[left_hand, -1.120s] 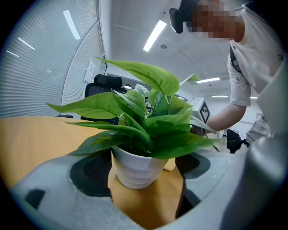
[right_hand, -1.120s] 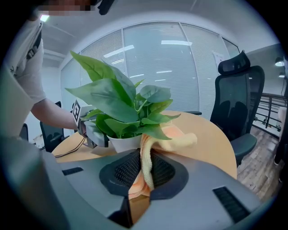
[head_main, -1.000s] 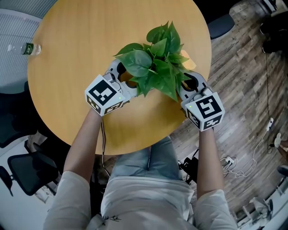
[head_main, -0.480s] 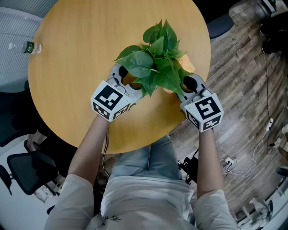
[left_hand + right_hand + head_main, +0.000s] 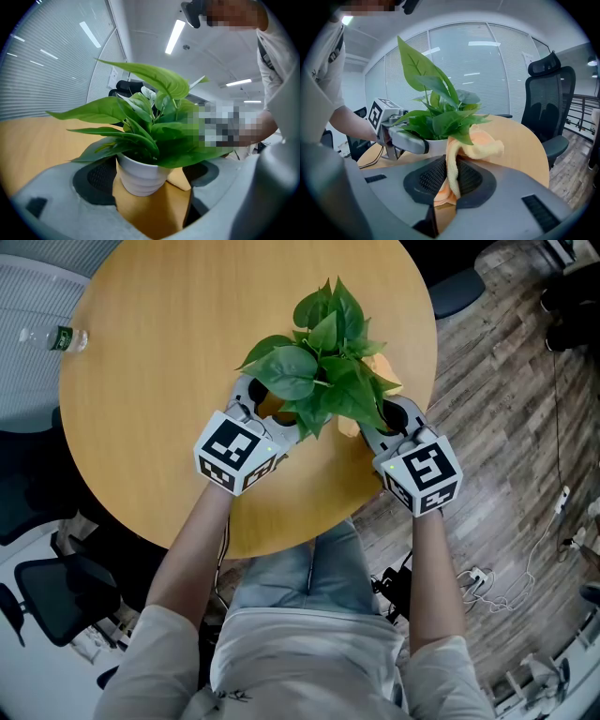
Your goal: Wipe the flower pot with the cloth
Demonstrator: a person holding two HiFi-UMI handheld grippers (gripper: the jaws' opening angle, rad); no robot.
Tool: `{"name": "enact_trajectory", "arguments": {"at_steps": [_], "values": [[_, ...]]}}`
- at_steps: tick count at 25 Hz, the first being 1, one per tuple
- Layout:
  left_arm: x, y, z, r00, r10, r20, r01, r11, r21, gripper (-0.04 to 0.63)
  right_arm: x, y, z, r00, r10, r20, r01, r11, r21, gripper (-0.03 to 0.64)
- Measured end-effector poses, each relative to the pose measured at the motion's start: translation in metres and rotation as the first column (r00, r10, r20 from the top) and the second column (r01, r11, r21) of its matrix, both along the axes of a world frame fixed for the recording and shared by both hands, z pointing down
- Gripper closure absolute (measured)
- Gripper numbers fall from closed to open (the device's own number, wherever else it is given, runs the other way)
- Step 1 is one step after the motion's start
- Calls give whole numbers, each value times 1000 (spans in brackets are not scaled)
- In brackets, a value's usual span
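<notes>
Now, left claw: wide, flower pot between its jaws.
Right claw: we grip the cloth; pot just ahead.

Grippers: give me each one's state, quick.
Left gripper: open, jaws apart either side of the flower pot.
Right gripper: shut on the cloth.

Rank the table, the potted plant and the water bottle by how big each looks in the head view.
1. Table, largest by far.
2. Potted plant.
3. Water bottle, smallest.
The gaps are wide, so no pair is in doubt.
</notes>
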State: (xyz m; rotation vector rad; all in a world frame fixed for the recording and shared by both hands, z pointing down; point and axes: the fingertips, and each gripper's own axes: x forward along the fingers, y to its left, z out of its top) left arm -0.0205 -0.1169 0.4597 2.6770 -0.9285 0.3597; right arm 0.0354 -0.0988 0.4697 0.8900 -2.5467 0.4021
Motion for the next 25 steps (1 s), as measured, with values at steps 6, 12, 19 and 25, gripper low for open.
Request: {"name": "enact_trajectory", "arguments": {"at_steps": [6, 12, 19, 25], "values": [[2, 1, 1, 999, -48, 2, 48, 999, -6, 146, 0, 5, 2, 1000, 0, 4, 0, 1000, -4, 572], [1, 0, 1, 994, -109, 11, 110, 994, -14, 146, -4, 8, 2, 1000, -6, 5, 6, 1000, -8, 572], [2, 0, 1, 984, -176, 19, 176, 984, -18, 147, -6, 15, 2, 1000, -20, 11, 20, 1000, -11, 572], [3, 0, 1, 975, -220, 27, 221, 975, -28, 147, -9, 20, 3, 999, -28, 18, 28, 999, -17, 572]]}}
